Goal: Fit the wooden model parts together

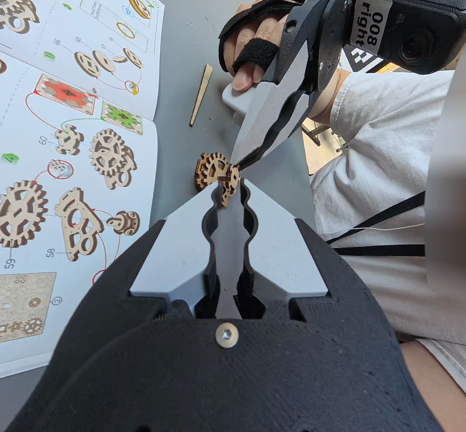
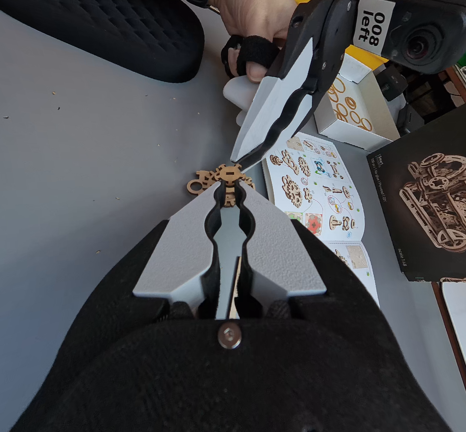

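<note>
The wooden gear assembly rests on the grey desk at the middle of both views, a toothed wheel stacked on a plate whose ring lug points to 9 o'clock in the right wrist view. A small notched disc stands on edge against it. The right gripper has its fingers closed on that disc from 6 o'clock, probably to steer its slot onto the hub. The left gripper comes in from the opposite side; its fingers flank the disc with a gap showing, so whether they pinch it I cannot tell. It looks placed to steady the stack. The open instruction booklet lies at 9 o'clock in the left wrist view, a loose wooden sliver at 12.
</note>
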Action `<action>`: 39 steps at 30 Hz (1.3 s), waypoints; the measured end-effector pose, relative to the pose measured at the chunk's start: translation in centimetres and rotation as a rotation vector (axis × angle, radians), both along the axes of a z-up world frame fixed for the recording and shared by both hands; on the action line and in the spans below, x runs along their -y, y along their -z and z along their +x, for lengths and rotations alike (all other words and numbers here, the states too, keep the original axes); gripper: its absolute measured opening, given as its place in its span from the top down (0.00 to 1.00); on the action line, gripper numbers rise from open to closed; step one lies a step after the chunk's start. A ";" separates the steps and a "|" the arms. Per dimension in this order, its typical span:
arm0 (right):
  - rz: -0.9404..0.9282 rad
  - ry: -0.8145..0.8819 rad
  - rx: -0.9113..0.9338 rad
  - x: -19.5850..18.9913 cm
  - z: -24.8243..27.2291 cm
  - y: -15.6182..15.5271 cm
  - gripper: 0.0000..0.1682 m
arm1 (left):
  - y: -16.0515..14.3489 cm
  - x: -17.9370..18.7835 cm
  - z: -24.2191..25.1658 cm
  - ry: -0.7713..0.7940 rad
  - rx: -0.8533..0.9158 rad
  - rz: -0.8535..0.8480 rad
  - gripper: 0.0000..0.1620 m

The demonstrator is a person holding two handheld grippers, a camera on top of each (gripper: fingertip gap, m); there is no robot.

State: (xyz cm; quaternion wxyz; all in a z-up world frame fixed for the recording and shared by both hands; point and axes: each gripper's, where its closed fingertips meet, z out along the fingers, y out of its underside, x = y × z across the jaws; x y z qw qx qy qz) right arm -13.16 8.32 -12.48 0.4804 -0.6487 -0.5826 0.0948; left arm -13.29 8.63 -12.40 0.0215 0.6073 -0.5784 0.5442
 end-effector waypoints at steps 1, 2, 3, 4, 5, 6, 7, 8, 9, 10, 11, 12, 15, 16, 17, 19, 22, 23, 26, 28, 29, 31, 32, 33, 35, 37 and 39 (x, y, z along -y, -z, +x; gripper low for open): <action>-0.001 0.000 0.000 0.0 0.1 0.0 0.97 | 0.1 0.0 0.0 0.002 -0.004 0.006 0.93; -0.004 -0.001 -0.001 -0.1 0.1 0.1 0.97 | 0.2 0.1 0.0 0.004 -0.009 0.010 0.93; -0.008 -0.005 -0.004 -0.1 0.1 0.1 0.97 | 0.4 0.1 0.0 0.009 -0.015 0.014 0.94; -0.012 -0.010 -0.008 0.0 0.1 0.1 0.97 | 0.5 0.2 -0.1 0.013 -0.021 0.018 0.94; -0.015 -0.013 -0.009 0.0 0.1 0.1 0.97 | 0.6 0.2 -0.1 0.015 -0.026 0.021 0.95; -0.018 -0.012 -0.007 0.0 0.1 0.2 0.97 | 0.7 0.2 -0.2 0.017 -0.029 0.021 0.95; -0.020 -0.011 -0.006 -0.1 0.1 0.3 0.97 | 0.7 0.2 -0.2 0.016 -0.030 0.020 0.95; -0.023 -0.012 -0.005 -0.1 0.1 0.3 0.97 | 0.7 0.2 -0.1 0.013 -0.031 0.020 0.95; -0.024 -0.014 -0.003 -0.1 0.1 0.4 0.97 | 0.7 0.1 -0.1 0.011 -0.032 0.021 0.95; -0.027 -0.018 -0.003 0.0 0.0 0.4 0.97 | 0.7 0.1 -0.2 0.012 -0.033 0.020 0.96; -0.030 -0.020 -0.003 0.0 0.0 0.5 0.97 | 0.8 0.1 -0.2 0.011 -0.035 0.020 0.96; -0.030 -0.018 -0.001 -0.1 0.0 0.5 0.97 | 0.8 0.0 -0.2 0.008 -0.036 0.021 0.96; -0.033 -0.021 -0.004 -0.1 0.1 0.5 0.97 | 0.8 0.0 -0.1 0.001 -0.039 0.015 0.98; -0.036 -0.022 -0.004 -0.1 0.1 0.5 0.97 | 0.8 0.0 -0.1 0.001 -0.040 0.013 0.98; -0.040 -0.022 -0.007 -0.1 0.1 0.6 0.97 | 0.8 0.0 -0.1 0.002 -0.041 0.013 0.99; -0.052 -0.021 -0.015 -0.1 0.1 0.6 0.97 | 0.8 0.0 0.0 0.000 -0.041 0.013 0.99; -0.075 -0.024 -0.022 -0.1 0.2 0.6 0.97 | 0.8 0.1 0.0 0.004 -0.041 0.009 0.99; -0.091 -0.031 -0.027 -0.1 0.2 0.6 0.97 | 0.8 0.2 0.0 0.006 -0.042 0.005 0.99; -0.135 -0.038 -0.044 -0.2 0.4 0.7 0.97 | 0.8 0.3 0.0 0.007 -0.043 -0.005 0.99; -0.164 -0.035 -0.048 -0.4 0.7 0.8 0.97 | 1.2 0.4 -0.1 0.018 -0.060 0.006 0.99; -0.184 -0.038 -0.051 -0.4 0.8 0.9 0.97 | 1.4 0.5 -0.2 0.024 -0.070 0.017 1.00; -0.210 -0.049 -0.073 -0.3 0.7 1.0 0.97 | 1.7 0.7 -0.2 0.034 -0.081 0.020 1.00; -0.209 -0.054 -0.072 -0.3 0.6 1.0 0.97 | 1.7 0.7 -0.2 0.037 -0.083 0.022 1.00; -0.196 -0.053 -0.059 -0.3 0.6 1.0 0.97 | 1.7 0.8 -0.3 0.040 -0.084 0.023 1.00; -0.174 -0.059 -0.032 -0.1 0.5 1.0 0.97 | 1.8 0.8 -0.4 0.041 -0.087 0.029 1.00; -0.161 -0.057 -0.009 -0.1 0.5 1.0 0.97 | 1.7 0.4 -0.5 0.032 -0.084 0.036 1.00; -0.149 -0.060 0.005 0.0 0.5 0.9 0.97 | 1.3 0.0 -0.5 0.012 -0.068 0.026 1.00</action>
